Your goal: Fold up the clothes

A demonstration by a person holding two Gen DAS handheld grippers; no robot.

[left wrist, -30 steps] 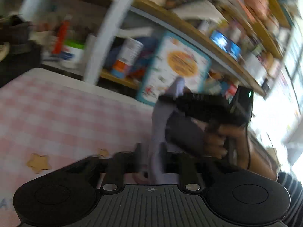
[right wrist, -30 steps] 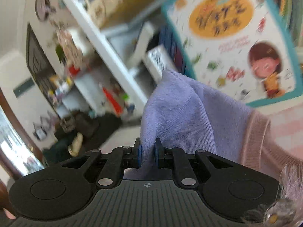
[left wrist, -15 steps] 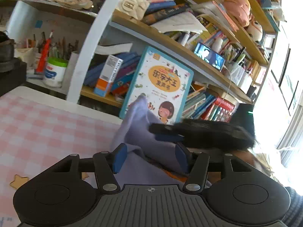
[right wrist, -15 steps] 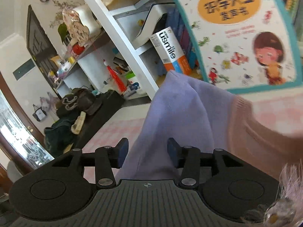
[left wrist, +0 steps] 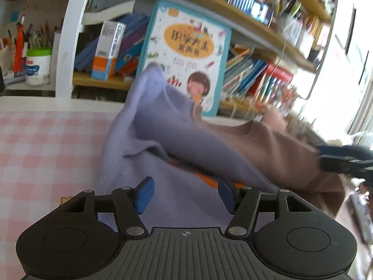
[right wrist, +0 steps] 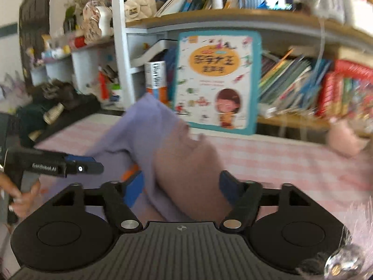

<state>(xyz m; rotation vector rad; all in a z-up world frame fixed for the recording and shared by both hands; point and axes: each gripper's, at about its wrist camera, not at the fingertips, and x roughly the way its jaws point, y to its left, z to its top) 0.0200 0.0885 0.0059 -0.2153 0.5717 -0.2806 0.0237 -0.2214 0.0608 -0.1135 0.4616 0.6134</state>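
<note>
Both sets of jaws, clamped on the cloth a second ago, have let go and are opening. Between the blue pads of the left gripper (left wrist: 185, 194), low in the centre of the left wrist view, the lavender garment (left wrist: 177, 137) lies flat, and neither pad presses on it. From there the cloth rises in a loose peak toward the middle of the frame, its tip overlapping the lower left corner of the picture book (left wrist: 186, 53). To the right of the peak a pink-brown part of the garment stretches toward the right edge, where the tips of the right gripper (left wrist: 342, 158) show, blurred. Its hem hangs past the table edge at lower right. The pink checked tablecloth (left wrist: 46, 140) fills the left side.

In the right wrist view the right gripper (right wrist: 180, 187) stands wide at the bottom centre. A fold of lavender and pink-brown cloth lies between its pads without being pinched. The left gripper enters from the left edge, held by a hand (right wrist: 21, 198). Behind, the book leans against the bookshelf (right wrist: 233, 16).
</note>
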